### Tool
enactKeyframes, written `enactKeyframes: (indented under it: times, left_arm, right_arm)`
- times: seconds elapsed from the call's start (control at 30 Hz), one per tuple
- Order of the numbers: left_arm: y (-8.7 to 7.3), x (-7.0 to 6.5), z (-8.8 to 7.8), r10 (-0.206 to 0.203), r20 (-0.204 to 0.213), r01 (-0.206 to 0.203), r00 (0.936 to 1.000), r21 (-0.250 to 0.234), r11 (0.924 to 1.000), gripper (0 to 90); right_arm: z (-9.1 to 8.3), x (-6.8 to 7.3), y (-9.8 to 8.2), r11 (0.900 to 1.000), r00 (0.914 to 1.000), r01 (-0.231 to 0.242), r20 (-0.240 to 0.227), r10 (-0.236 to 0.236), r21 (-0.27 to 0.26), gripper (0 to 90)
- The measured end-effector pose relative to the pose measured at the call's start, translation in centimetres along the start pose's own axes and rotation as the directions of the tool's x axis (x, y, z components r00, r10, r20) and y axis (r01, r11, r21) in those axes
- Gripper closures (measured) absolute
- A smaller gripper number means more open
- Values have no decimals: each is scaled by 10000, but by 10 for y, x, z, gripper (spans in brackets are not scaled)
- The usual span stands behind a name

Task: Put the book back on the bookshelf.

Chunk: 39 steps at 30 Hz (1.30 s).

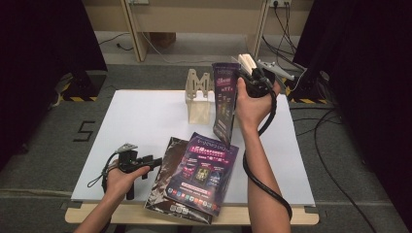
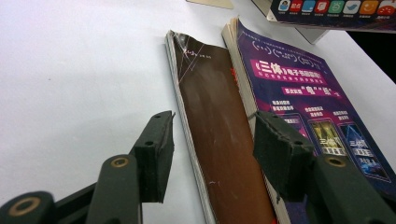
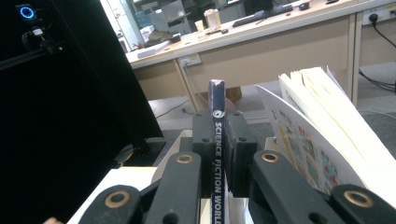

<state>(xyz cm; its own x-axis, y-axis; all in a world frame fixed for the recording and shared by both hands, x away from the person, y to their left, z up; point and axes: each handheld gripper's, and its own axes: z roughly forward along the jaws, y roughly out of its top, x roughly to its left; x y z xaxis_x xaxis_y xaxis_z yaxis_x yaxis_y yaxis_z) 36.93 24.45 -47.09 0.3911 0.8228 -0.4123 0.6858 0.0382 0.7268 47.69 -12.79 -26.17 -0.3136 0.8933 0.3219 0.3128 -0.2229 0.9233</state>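
Note:
My right gripper is raised over the far right of the table, shut on the spine of a purple magazine that hangs down from it. Close up, in the right gripper view, the gripper clamps the dark spine, and cream pages fan out to the right. Two more magazines lie near the front edge, a purple one partly over a brown one. My left gripper is low beside them and open. In the left gripper view, its jaws straddle the brown cover without pressing it.
A pale wooden stand rises at the back middle of the white tabletop. Black curtains flank the table, and cables lie on the grey floor to the right. The right gripper's cable loops along the forearm.

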Motion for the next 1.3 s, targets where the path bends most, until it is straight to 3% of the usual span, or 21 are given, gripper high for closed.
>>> enactKeyframes:
  times: [0.27,1.3]
  left_arm:
    - [-1,1,0,-19,-18,19,10000,44,10000,472]
    - [-2,3,2,-24,-1,24,10000,70,10000,471]
  right_arm:
    - [8,1,4,9995,9999,132,109,-129,-274,847]
    - [30,5,10,9987,9989,319,370,-305,-395,847]
